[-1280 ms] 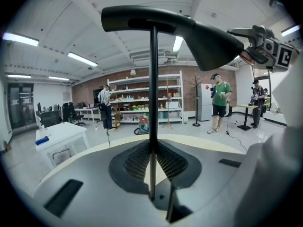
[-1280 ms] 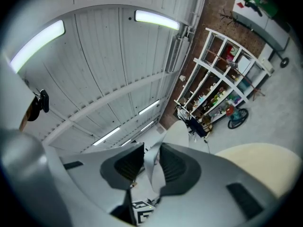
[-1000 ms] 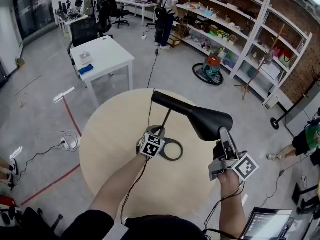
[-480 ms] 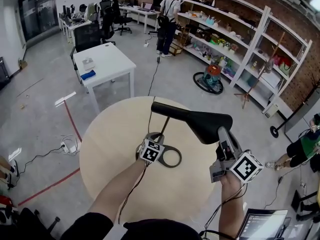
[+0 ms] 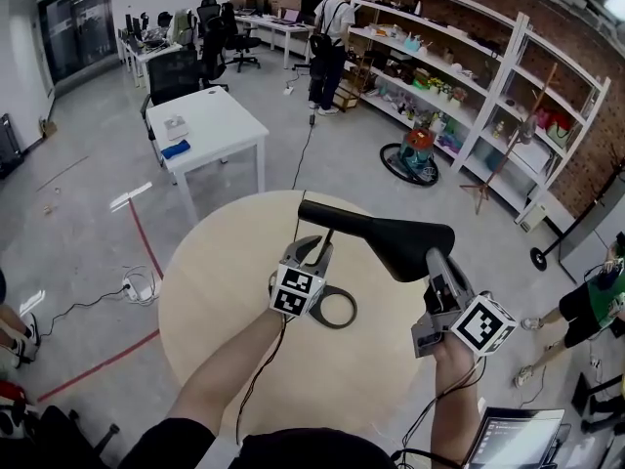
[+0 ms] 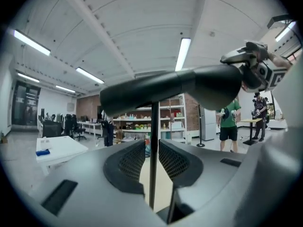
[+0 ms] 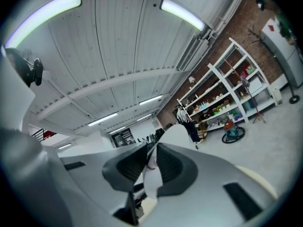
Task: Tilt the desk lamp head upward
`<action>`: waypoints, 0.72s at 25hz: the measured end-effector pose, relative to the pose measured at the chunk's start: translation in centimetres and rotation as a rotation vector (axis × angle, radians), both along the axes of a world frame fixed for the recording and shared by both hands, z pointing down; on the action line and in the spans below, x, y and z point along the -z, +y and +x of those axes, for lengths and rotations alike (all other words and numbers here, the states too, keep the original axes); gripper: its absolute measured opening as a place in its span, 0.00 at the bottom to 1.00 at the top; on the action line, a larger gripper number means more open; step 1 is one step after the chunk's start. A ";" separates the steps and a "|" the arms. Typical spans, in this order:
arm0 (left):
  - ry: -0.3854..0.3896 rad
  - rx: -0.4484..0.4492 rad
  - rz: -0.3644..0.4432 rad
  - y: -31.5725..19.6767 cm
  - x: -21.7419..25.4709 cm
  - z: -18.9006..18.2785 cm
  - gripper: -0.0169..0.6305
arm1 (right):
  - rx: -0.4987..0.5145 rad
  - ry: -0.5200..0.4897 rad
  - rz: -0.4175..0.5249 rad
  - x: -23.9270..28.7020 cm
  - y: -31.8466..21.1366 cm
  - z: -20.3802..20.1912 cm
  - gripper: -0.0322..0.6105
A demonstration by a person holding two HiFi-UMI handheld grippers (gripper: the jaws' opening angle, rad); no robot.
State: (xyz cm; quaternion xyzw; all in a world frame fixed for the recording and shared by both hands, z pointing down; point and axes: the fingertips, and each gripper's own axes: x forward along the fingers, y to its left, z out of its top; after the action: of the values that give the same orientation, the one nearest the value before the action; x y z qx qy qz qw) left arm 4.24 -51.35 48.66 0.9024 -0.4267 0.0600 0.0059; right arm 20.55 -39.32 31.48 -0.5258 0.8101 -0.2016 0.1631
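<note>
While grey concrete floor (image 5: 78,223) crossed by red tape lines (image 5: 142,234) spreads around it, a round, pale wooden table (image 5: 205,291) with a smooth matte top carries the lamp; behind stand a white square table (image 5: 210,115), tall white shelving (image 5: 469,76) against a brick wall, and a person (image 5: 327,37) at the shelves. On the round table, the left gripper (image 5: 314,248) points about level at the lamp's thin black stem (image 6: 154,122); its jaws have just been opening, and the stem stands upright between the ribbed pads with a gap on each side, untouched. To the right, the right gripper (image 5: 436,260) has its jaws nearly together, having just closed a little, and they pinch the rim of the black desk lamp head (image 5: 391,237), whose white inner face fills the narrow slot between them in the right gripper view. That head is a long, smooth matte cone, widening towards the right gripper and lying roughly level above the flat black ring base (image 5: 337,311).
</note>
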 end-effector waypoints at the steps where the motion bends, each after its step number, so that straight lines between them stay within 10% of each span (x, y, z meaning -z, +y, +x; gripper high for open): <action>1: 0.023 -0.006 0.022 0.2 1.4 0.3 0.14 | -0.002 0.000 -0.001 -0.1 0.0 0.1 0.15; 18: -0.001 0.063 0.068 -0.4 3.4 1.0 0.10 | 0.028 0.050 0.003 1.8 -0.3 -0.2 0.15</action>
State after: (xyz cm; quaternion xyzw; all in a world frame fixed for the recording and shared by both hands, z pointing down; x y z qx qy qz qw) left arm 5.28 -51.76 45.29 0.8880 -0.4569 0.0458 -0.0230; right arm 20.39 -39.67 29.72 -0.5191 0.8215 -0.1893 0.1410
